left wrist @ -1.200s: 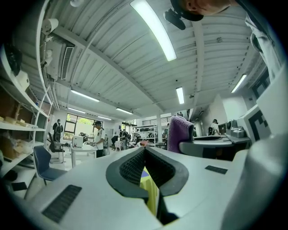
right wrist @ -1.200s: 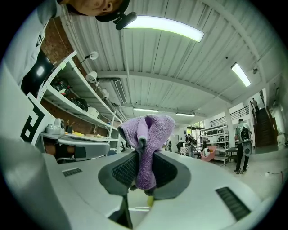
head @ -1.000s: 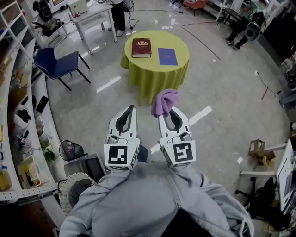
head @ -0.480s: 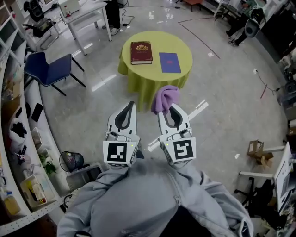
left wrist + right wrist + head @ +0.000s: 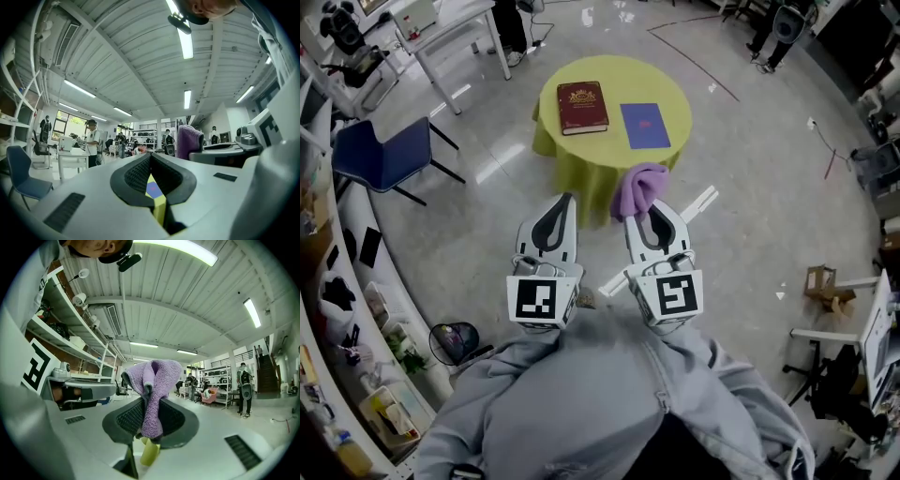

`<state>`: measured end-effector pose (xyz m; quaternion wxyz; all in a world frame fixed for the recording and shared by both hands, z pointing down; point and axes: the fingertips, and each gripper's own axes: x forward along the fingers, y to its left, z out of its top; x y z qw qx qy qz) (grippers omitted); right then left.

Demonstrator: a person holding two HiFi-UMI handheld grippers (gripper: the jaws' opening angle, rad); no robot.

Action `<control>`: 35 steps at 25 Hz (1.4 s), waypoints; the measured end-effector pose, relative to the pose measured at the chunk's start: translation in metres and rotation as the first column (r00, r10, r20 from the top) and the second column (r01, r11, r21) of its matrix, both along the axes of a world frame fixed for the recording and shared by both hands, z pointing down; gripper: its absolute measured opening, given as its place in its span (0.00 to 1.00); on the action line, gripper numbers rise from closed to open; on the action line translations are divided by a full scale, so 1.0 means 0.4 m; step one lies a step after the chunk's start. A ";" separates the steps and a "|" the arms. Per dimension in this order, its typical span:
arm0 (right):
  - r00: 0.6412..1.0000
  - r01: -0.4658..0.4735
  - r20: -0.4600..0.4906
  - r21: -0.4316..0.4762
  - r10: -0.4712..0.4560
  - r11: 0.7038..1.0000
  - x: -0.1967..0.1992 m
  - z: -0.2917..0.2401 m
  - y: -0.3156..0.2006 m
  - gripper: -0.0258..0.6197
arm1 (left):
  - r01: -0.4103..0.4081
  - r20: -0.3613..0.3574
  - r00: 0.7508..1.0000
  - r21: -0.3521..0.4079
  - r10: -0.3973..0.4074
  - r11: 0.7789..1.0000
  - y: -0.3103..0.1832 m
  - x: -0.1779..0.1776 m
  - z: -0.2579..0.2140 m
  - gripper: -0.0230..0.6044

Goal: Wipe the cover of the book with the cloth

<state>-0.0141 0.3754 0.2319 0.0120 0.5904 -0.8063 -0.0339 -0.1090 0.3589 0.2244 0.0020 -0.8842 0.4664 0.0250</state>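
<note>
Yellow-green and round, the table (image 5: 581, 159) stands ahead of you on the shiny grey floor (image 5: 750, 187). The book (image 5: 583, 95) you must wipe lies flat on the table, toward its left side. It is dark red, shut, with its cover facing up. Just beside the book, on the right half of the table, lies a flat blue pad (image 5: 645, 125). The two are not touching.

On the near side of the table, your right gripper (image 5: 651, 214) pinches the purple cloth (image 5: 639, 190). Its jaws are pressed onto the cloth, and a soft bunch sticks up past the tips. Your left gripper (image 5: 566, 201) is next to it, also on the near side of the table. Its jaws are pressed together with nothing in them. Through the thin gap you can only see a bit of the table far off.

A blue chair (image 5: 384, 155) stands well off to the left of the table.

In the last second the table has come a little closer and the chair has slid away to the left. Both grippers kept the same pose. So it looks like you are walking up to the table. The cloth is still well apart from the book, so no wiping has begun. You need to get closer, then bring the cloth down flat on the cover.
</note>
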 end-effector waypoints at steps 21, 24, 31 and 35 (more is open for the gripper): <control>0.999 0.021 -0.025 0.072 -0.019 0.997 -0.043 -0.037 -0.090 0.18 | -0.007 -0.031 0.999 0.021 0.007 1.000 -0.093 -0.032 0.001 0.07; 0.999 0.027 -0.020 0.077 -0.025 0.997 -0.040 -0.039 -0.125 0.18 | -0.003 -0.028 1.000 0.026 0.004 1.000 -0.123 -0.028 -0.001 0.07; 0.998 0.057 -0.013 0.066 -0.056 0.996 -0.020 -0.007 -0.261 0.18 | 0.017 -0.025 1.000 -0.004 -0.017 1.000 -0.253 -0.005 0.038 0.07; 0.998 0.067 -0.017 0.052 -0.066 0.996 0.028 0.010 -0.384 0.18 | 0.028 -0.021 0.999 -0.018 -0.029 0.999 -0.370 0.043 0.054 0.07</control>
